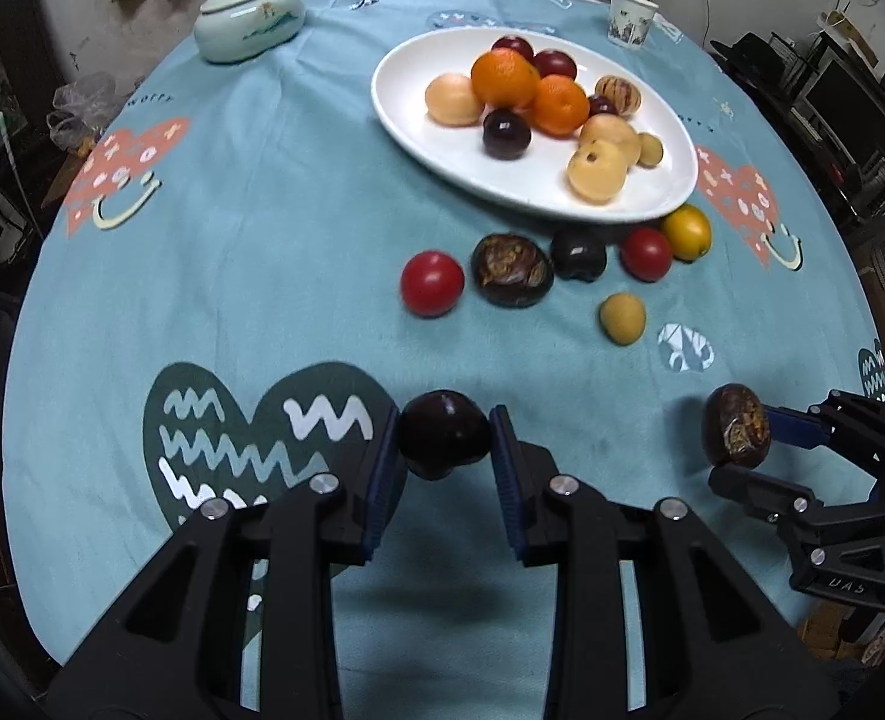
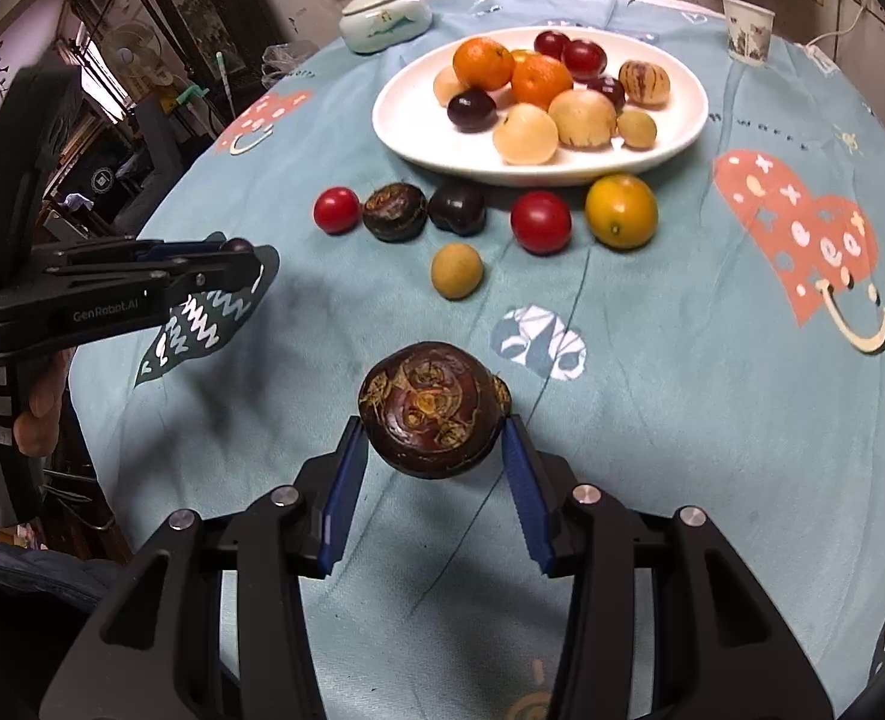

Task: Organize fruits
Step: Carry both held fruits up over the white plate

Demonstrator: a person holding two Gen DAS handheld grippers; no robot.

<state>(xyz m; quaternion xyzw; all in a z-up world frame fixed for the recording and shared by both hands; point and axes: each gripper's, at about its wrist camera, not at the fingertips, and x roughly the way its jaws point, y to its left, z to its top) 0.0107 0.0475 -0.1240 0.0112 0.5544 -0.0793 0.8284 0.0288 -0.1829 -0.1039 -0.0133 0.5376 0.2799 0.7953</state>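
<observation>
A round table (image 1: pixel 262 276) is covered in a pale blue cloth printed with hearts.

Toward the near edge, the left claw (image 1: pixel 445 441) grips a dark purple plum (image 1: pixel 444 443) between its blue pads, held clear above the cloth. To its right, the right claw (image 2: pixel 436 456) is closed around a brown water chestnut (image 2: pixel 433 409), also lifted off the cloth.

At the far left edge sits a pale green lidded jar (image 1: pixel 249 17).

Near the table's middle, a loose row of fruit lies on the cloth, left to right: a red tomato (image 1: pixel 431 283), a second water chestnut (image 1: pixel 512 270), a dark plum (image 1: pixel 578 254), another red tomato (image 1: pixel 646 254) and a yellow-orange fruit (image 1: pixel 686 233) just beside the plate's rim. A small tan fruit (image 1: pixel 622 318) lies nearer, apart from the row.

Behind the row, toward the far edge, a white oval plate (image 1: pixel 418 120) holds a heap of oranges, dark plums and pale yellow fruits. At the far right edge stands a paper cup (image 1: pixel 631 18).
</observation>
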